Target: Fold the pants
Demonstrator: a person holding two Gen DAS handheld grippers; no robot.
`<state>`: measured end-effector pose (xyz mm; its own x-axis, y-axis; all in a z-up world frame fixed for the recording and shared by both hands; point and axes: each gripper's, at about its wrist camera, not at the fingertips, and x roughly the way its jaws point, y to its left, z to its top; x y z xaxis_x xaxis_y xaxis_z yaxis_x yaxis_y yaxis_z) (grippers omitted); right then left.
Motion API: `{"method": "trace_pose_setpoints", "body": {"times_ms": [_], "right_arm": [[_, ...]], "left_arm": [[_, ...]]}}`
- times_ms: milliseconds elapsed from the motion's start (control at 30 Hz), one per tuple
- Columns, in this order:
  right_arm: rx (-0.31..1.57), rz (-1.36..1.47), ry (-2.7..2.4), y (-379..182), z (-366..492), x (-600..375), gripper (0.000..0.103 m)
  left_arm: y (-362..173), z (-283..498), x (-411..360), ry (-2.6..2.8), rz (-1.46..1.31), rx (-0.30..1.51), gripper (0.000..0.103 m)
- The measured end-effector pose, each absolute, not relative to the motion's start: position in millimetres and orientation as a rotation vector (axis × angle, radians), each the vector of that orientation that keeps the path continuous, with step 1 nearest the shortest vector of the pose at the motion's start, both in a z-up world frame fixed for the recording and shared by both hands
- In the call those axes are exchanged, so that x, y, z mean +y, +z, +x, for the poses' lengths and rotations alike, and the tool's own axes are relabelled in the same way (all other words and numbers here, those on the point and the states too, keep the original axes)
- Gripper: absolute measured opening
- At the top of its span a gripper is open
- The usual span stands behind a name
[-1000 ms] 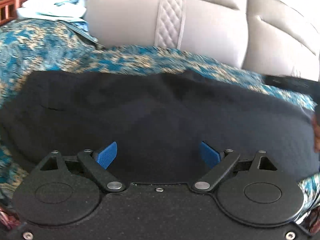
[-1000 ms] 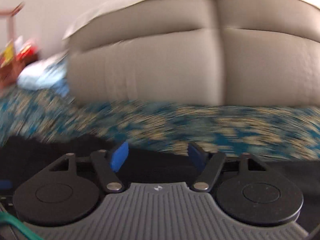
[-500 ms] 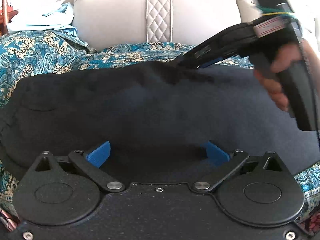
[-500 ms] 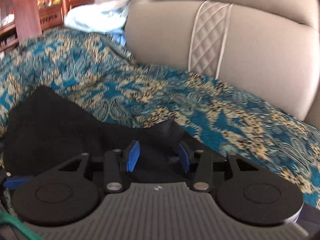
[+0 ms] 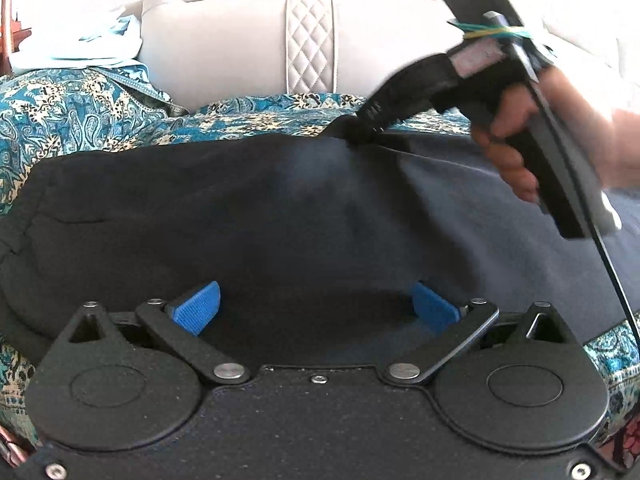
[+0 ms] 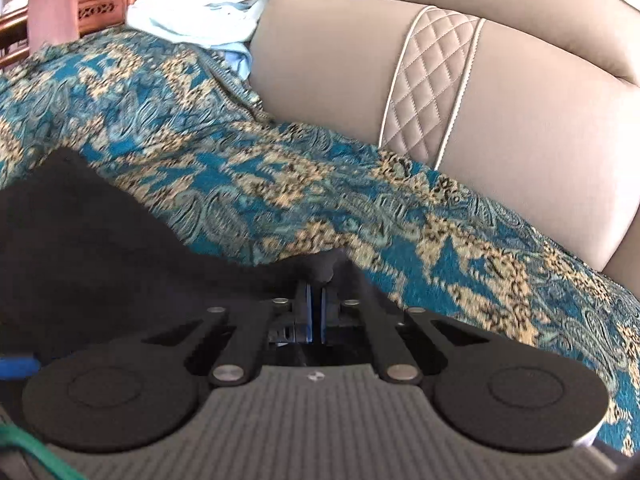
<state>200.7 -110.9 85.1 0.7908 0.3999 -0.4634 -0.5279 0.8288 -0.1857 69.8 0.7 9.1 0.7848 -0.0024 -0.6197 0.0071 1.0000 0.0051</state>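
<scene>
The dark pants point(image 5: 224, 216) are lying spread across the patterned teal cover point(image 5: 72, 108) on the sofa point(image 5: 224, 40), reaching toward its front edge. The left gripper point(image 5: 316, 308) is hovering released above the near part of the pants, blue pads point(image 5: 196, 312) standing wide apart. The right gripper point(image 6: 316, 300), held in a hand point(image 5: 516, 136), is clenching the pants' far edge, having just closed on it.

A teal patterned cover point(image 5: 80, 112) drapes the sofa point(image 5: 224, 44), with black pants point(image 5: 240, 220) spread on it.
</scene>
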Motion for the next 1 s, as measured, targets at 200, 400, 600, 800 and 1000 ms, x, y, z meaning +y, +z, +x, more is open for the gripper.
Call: {"method": "trace_pose_setpoints", "body": {"times_ms": [200,400,600,800,1000], "right_arm": [[0.339,-0.23,0.396,109.5,223.8,-118.7,0.004],[0.309,-0.09,0.436,122.6,206.0,-149.1,0.021],[0.388,-0.127,0.528,82.2,157.4,-161.7,0.042],[0.4,-0.09,0.485,63.3,136.6,-204.6,0.054],[0.368,0.031,0.286,71.9,141.5,-274.8,0.06]], "left_arm": [[9.4,70.2,-0.6,-0.007,0.01,0.667,0.103],[9.1,69.8,-0.7,-0.006,0.01,0.663,0.103],[9.8,70.9,-0.9,-0.011,0.012,0.67,0.103],[17.6,82.5,-2.7,-0.003,0.013,0.746,0.103],[44.8,101.9,-7.5,-0.05,-0.066,0.746,0.072]]}}
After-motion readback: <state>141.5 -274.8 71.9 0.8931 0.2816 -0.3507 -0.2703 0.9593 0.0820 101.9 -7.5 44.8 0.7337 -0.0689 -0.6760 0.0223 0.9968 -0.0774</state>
